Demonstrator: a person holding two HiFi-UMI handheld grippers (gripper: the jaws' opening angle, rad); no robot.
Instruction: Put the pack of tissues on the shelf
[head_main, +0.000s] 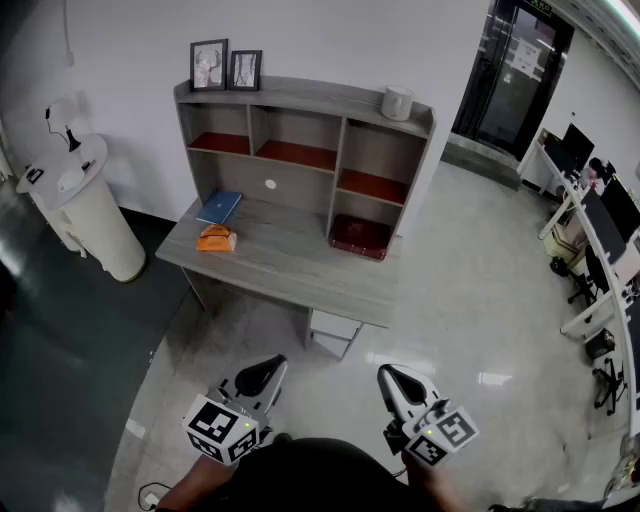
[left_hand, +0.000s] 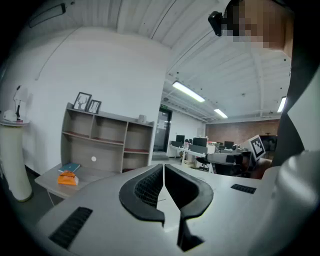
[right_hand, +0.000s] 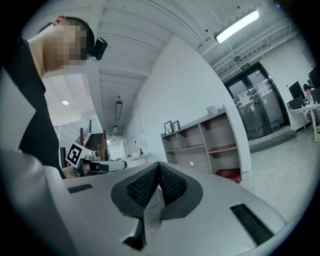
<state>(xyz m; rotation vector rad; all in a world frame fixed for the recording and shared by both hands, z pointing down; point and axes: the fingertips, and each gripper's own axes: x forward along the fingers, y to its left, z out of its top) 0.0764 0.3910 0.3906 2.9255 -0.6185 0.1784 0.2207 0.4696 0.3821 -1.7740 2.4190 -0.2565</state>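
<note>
An orange pack of tissues (head_main: 216, 239) lies on the left part of the grey desk (head_main: 290, 265), beside a blue book (head_main: 220, 207); it shows small in the left gripper view as the tissue pack (left_hand: 68, 178). Behind it rises the shelf unit (head_main: 300, 150) with open compartments. My left gripper (head_main: 268, 371) and right gripper (head_main: 392, 379) hang low in front of the desk, well short of it, both shut with nothing between the jaws. The left gripper's tips (left_hand: 163, 166) meet; the right gripper's tips (right_hand: 158, 165) meet too.
Two picture frames (head_main: 226, 64) and a white cup (head_main: 397, 102) stand on the shelf top. A red box (head_main: 360, 236) fills the lower right compartment. A white round pedestal (head_main: 92, 210) stands left of the desk. Office desks with monitors (head_main: 600, 215) line the right side.
</note>
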